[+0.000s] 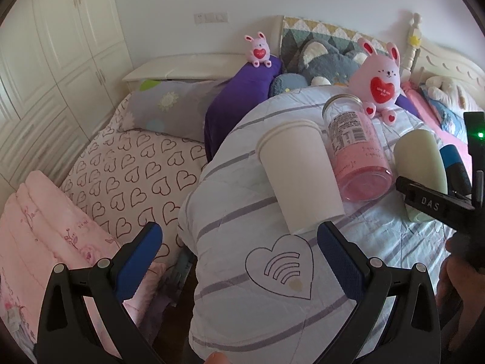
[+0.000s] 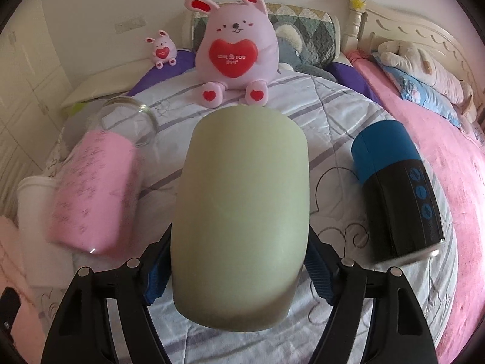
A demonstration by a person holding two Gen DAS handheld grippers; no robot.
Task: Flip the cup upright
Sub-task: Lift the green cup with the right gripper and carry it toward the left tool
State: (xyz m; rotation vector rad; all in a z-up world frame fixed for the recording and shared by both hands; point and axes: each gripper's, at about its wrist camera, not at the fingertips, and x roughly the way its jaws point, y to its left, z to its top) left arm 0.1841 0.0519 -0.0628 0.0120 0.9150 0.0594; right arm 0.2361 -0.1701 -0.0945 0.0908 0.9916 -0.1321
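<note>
Cup point(image 2: 241, 212) lying on its side on the bed point(image 2: 333, 115), clamped between the right gripper's point(image 2: 235, 276) fingers.
Left gripper point(image 1: 239, 251) hovers with fingers spread apart, just short of a white paper cup point(image 1: 298, 176) beside a pink jar point(image 1: 357, 154).

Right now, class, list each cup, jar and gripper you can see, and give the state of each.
White paper cup: lying on its side.
Pink glass jar: on its side, lidless.
Green cup: on its side, between the right gripper fingers.
Blue-black tumbler: on its side.
Left gripper: open, empty.
</note>
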